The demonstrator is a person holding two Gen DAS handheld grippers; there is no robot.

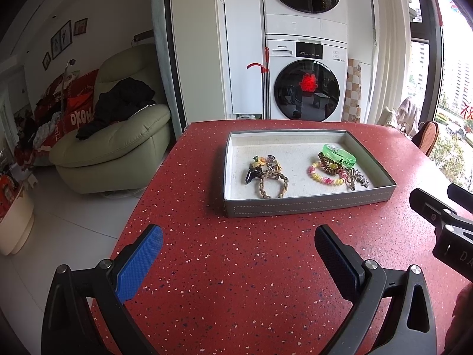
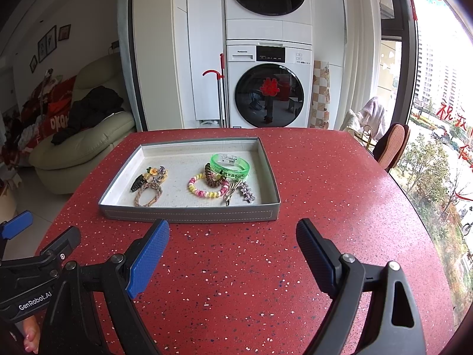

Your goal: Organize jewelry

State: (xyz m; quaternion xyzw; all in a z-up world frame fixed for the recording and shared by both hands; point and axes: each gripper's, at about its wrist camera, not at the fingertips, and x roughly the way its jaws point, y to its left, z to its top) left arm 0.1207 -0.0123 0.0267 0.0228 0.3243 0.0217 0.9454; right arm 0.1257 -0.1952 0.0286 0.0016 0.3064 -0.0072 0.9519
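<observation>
Both hand-held grippers, left [image 1: 238, 244] and right [image 2: 232, 238], spread wide, near tray [image 2: 189, 215] front edge

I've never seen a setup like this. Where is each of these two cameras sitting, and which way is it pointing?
Left wrist view: rides on the left hand-held gripper, looking forward along its open fingers across the red table to the grey tray; the right hand-held gripper's tip shows at the right edge.
Right wrist view: rides on the right hand-held gripper, facing the same way, fingers open; the left hand-held gripper and a bit of hand show at lower left.
Shared: tray of jewelry, table, washing machine.
</observation>
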